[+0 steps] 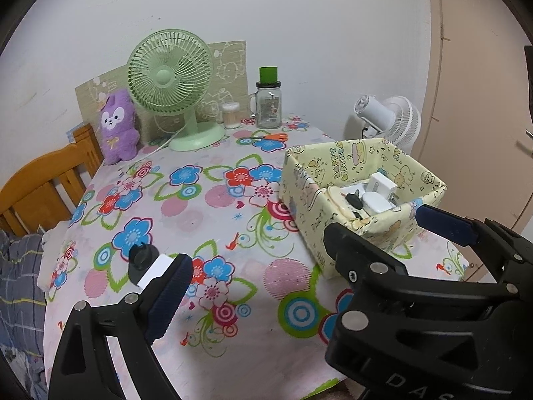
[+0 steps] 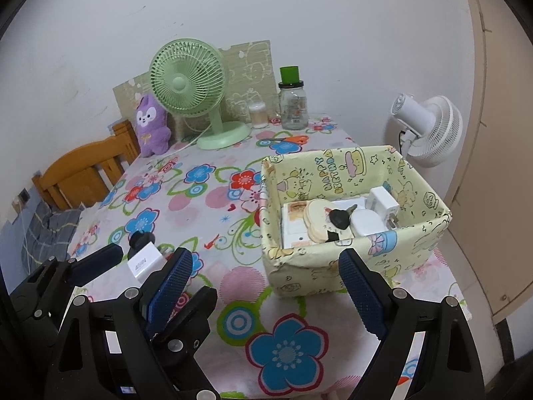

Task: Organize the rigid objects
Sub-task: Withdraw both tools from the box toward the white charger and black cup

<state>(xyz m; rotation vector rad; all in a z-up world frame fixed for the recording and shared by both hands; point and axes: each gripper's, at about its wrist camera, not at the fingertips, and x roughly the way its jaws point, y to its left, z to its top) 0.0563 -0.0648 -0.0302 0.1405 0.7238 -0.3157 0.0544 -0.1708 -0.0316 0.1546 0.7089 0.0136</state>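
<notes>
Our left hand-held gripper: we hold its jaws wide apart, with nothing between them.
Our right hand-held gripper: jaws wide apart too, and empty.
White charger: it lies on the counter, well left of the yellow box, with a black round piece at its far end.
Long side: it points away from us.
Nearer hand: we think the left; its left finger sits just beside the charger.

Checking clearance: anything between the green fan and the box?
Only scissors on the cloth, between fan and box; both views show it.
</notes>
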